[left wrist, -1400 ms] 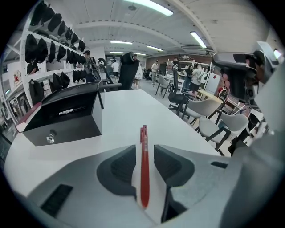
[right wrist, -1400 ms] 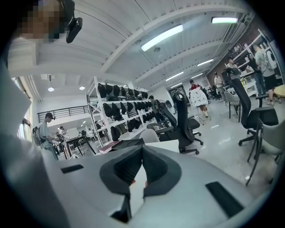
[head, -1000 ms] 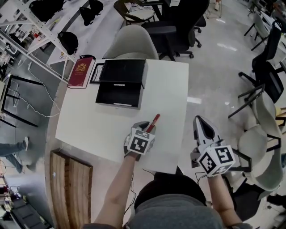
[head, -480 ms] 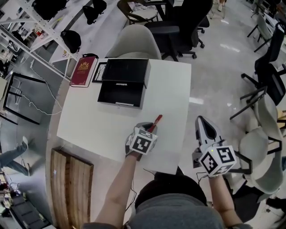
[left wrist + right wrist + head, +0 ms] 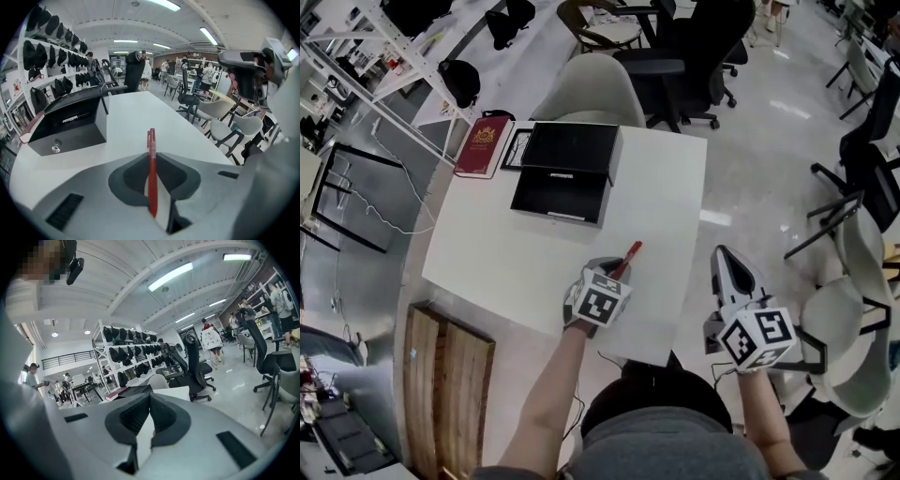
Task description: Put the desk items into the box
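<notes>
A red pen point(image 5: 627, 253) lies on the white table point(image 5: 506, 253) near its front right part, pointing away toward the far right. My left gripper point(image 5: 614, 268) is over the pen's near end and its jaws are closing, with the pen point(image 5: 151, 140) pinched between the tips point(image 5: 152, 158). The black box point(image 5: 551, 199) stands open at the table's far side, its lid point(image 5: 572, 148) tilted back; in the left gripper view the box point(image 5: 70, 133) is ahead to the left. My right gripper point(image 5: 724, 258) hangs off the table's right edge, jaws point(image 5: 150, 397) together and empty.
A dark red book point(image 5: 483, 145) and a black frame point(image 5: 517, 150) lie at the table's far left corner. A wooden bench point(image 5: 450, 375) stands at the near left. A pale chair point(image 5: 591, 89) and a black office chair point(image 5: 694, 47) stand beyond the table.
The left gripper has stayed over the pen's near end while the view shifted slightly. The right gripper has barely moved.
</notes>
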Motion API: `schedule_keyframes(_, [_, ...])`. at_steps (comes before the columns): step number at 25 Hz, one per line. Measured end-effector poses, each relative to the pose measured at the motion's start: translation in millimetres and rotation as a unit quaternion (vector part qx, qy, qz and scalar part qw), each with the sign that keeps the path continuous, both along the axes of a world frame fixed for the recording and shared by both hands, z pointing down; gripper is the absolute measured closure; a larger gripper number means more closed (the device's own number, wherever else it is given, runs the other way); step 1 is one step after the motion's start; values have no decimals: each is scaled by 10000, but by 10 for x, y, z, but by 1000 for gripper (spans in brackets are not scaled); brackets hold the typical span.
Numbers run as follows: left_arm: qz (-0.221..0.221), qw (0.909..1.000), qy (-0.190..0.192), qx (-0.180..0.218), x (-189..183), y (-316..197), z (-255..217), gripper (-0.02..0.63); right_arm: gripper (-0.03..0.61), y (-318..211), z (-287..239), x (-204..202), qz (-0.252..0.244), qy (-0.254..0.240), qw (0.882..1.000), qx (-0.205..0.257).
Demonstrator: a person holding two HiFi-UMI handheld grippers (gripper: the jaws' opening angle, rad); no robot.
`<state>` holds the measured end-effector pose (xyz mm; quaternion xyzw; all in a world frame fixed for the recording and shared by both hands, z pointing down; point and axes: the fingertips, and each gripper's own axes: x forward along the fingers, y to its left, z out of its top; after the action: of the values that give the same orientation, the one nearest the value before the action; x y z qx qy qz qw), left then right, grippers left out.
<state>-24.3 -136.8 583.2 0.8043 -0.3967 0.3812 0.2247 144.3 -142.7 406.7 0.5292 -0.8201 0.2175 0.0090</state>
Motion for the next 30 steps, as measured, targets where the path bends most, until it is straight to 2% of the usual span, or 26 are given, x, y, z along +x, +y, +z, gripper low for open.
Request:
schedule_keyframes(11, [-438,9971,16,627,-280,58,-560,561,574,-2,-102,-268,-532,-112,9984,161])
schedule_keyframes(21, [-926,9873,-125,1288,-635,169,-1093,561,574,37,-211,-478,-983,-206,9944,337])
schedule_keyframes(30, [-1058,9815,-279,1572,-763,279,-1345,561,574,100,-308,-550,-1199,-288,9913,461])
